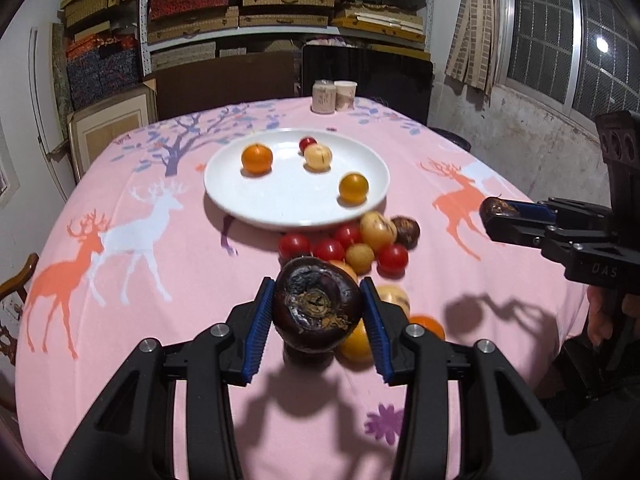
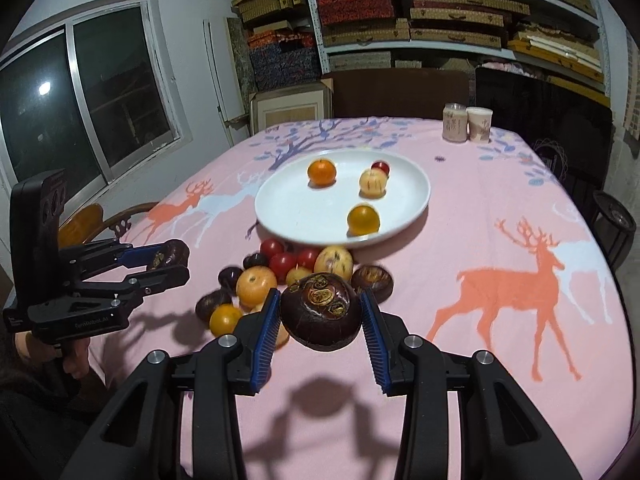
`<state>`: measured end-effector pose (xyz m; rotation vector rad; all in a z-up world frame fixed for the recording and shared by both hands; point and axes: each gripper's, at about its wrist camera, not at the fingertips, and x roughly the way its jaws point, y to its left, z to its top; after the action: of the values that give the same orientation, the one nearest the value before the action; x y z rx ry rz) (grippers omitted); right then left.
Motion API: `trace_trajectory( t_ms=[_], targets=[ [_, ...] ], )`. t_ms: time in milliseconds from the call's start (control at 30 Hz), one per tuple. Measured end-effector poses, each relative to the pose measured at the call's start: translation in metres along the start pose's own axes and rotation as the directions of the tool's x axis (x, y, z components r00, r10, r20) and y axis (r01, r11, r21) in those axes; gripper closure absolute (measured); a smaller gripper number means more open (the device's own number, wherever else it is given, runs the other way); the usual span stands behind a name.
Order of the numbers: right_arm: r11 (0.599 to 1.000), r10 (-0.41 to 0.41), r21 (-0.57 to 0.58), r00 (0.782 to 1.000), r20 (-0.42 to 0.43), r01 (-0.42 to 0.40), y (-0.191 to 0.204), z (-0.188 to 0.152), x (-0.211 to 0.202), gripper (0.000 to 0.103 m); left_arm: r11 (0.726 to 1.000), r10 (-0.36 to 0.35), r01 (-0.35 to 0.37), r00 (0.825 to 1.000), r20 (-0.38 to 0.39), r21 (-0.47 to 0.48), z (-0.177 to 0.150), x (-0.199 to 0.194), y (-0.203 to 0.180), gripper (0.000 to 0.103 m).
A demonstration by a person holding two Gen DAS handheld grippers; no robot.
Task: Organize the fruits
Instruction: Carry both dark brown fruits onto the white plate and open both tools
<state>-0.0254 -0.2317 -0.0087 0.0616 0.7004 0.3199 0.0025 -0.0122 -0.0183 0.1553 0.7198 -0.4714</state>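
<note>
My left gripper (image 1: 318, 316) is shut on a dark brown water chestnut (image 1: 316, 308), held above the table near the fruit pile (image 1: 352, 244). My right gripper (image 2: 320, 316) is shut on another dark brown chestnut (image 2: 322, 310). Each gripper shows in the other view: the right one (image 1: 496, 216) at the right, the left one (image 2: 172, 258) at the left. A white plate (image 1: 288, 208) holds an orange (image 1: 257, 158), a pale apple-like fruit (image 1: 318, 157), a red fruit (image 1: 307, 144) and a yellow-orange fruit (image 1: 353, 187). The pile of red, yellow and brown fruits lies just in front of the plate (image 2: 304, 272).
The table has a pink deer-print cloth (image 1: 120, 280). Two cups (image 1: 333, 96) stand at its far edge. Chairs (image 1: 360, 68) and shelves of boxes (image 1: 280, 4) are behind. A wooden chair (image 1: 16, 280) stands at the left side.
</note>
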Motion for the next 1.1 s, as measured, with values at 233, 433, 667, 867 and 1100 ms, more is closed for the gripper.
trace_trajectory(
  t_ms=[233,433,667,867,1100],
  targets=[
    [1.0,-0.013,-0.016,0.999,0.043,0.014,-0.014,0.05,0.001,0.063,1.0,0.03,-0.031,0.999,0.029,0.008,0.049,0.018,0.01,0.061],
    [0.999,-0.032,-0.029,0.998,0.059,0.034,-0.028,0.093,0.021,0.063,0.999,0.047,-0.047,0.999,0.014,-0.016,0.082,0.051,0.022,0.061],
    [0.999,-0.051,-0.01,0.998,0.031,0.051,-0.048,0.127,0.065,0.063,0.997,0.075,-0.076,0.997,-0.027,-0.031,0.107,0.097,0.044,0.061],
    [0.998,-0.066,0.011,0.998,-0.025,0.066,-0.066,0.138,0.111,0.062,0.995,0.087,-0.09,0.994,-0.068,-0.038,0.116,0.137,0.059,0.061],
    [0.997,-0.076,0.027,0.994,-0.081,0.078,-0.081,0.141,0.155,0.062,0.994,0.091,-0.098,0.988,-0.122,-0.057,0.12,0.18,0.074,0.061]
  ],
)
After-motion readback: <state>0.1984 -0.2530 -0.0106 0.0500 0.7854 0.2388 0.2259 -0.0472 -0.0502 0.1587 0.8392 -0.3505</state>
